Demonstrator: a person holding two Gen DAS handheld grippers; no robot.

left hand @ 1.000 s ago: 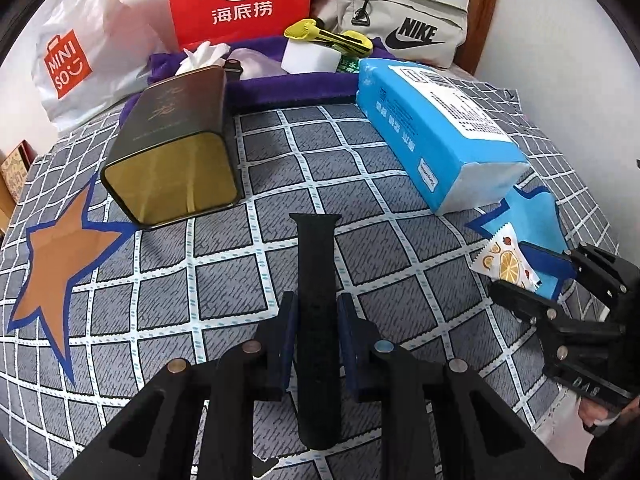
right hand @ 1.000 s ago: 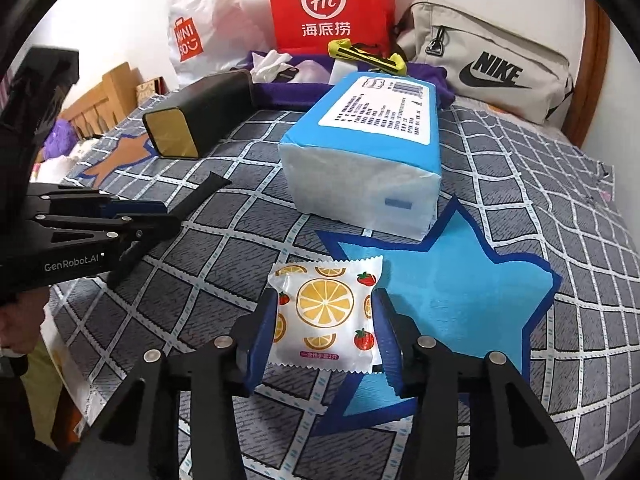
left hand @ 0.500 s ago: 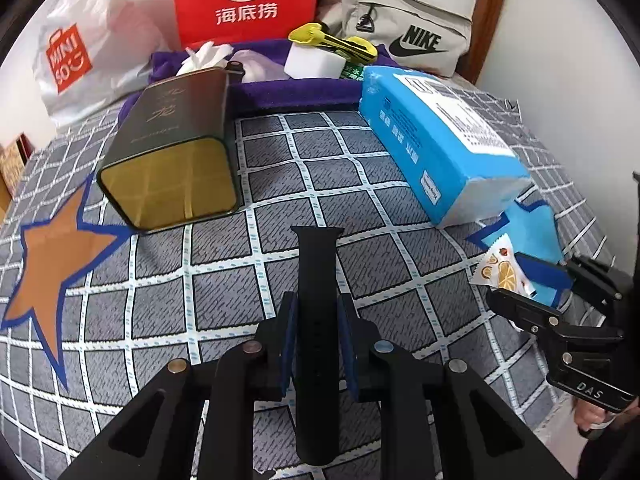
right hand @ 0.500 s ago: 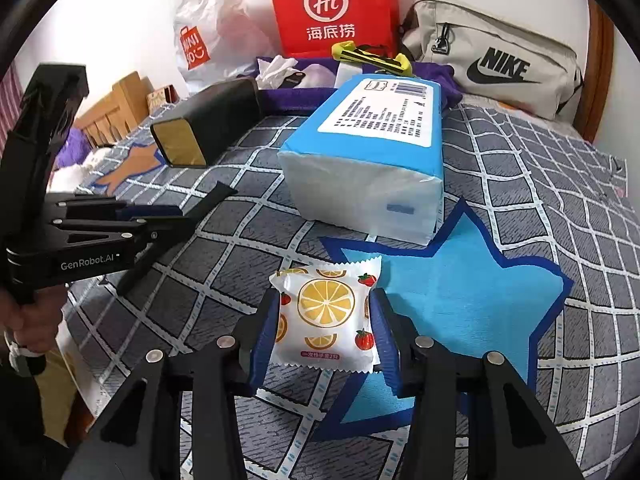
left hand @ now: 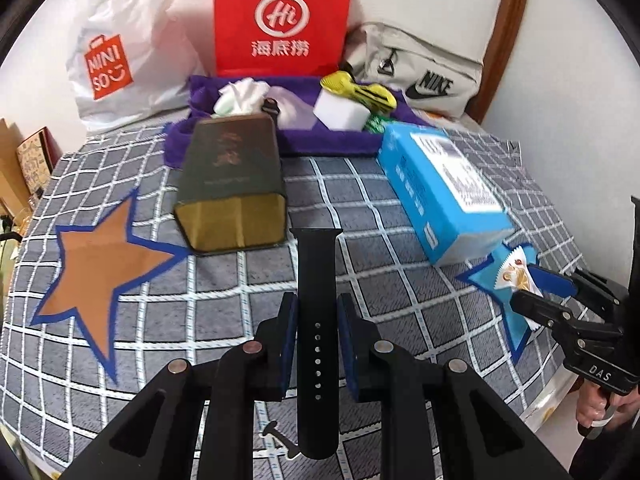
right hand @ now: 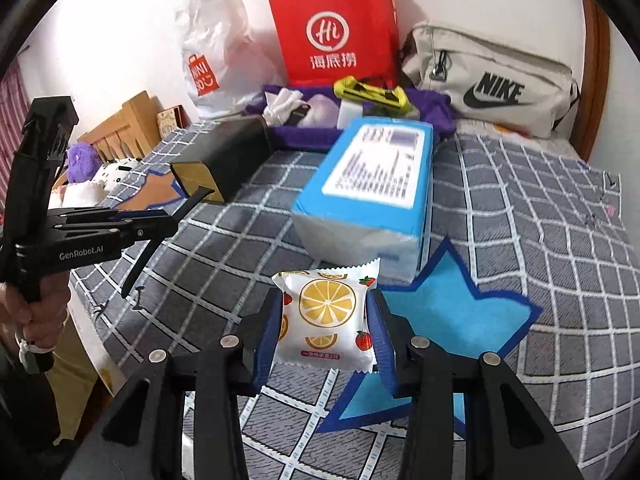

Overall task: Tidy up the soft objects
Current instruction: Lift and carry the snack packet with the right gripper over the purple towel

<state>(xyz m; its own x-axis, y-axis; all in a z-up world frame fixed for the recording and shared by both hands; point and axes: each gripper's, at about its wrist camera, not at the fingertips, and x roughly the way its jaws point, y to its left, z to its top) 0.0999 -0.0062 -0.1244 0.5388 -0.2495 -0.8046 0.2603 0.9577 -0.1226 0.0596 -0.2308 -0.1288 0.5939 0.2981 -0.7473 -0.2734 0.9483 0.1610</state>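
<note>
A black watch strap (left hand: 316, 264) hangs lengthwise between the pads of my left gripper (left hand: 317, 316), which is shut on it, lifted off the checked bedspread (left hand: 224, 320). My right gripper (right hand: 325, 314) is shut on a white snack packet (right hand: 326, 300) printed with orange slices, held above the edge of a blue star patch (right hand: 452, 312). In the left wrist view the right gripper (left hand: 548, 300) shows at the far right with the packet (left hand: 514, 276). In the right wrist view the left gripper (right hand: 168, 224) shows at the left, the strap (right hand: 156, 252) drooping from it.
An orange star patch (left hand: 96, 268) lies at the left. A dark tin box (left hand: 232, 184) and a blue tissue pack (left hand: 440, 188) lie mid-bed. Behind them are a purple tray (left hand: 328, 142) of small items, a red paper bag (left hand: 280, 20), a white shopping bag (left hand: 120, 48) and a grey pouch (left hand: 420, 68).
Both grippers have risen, carrying the strap and the snack packet up off the bedspread. Neither grip has visibly changed.
</note>
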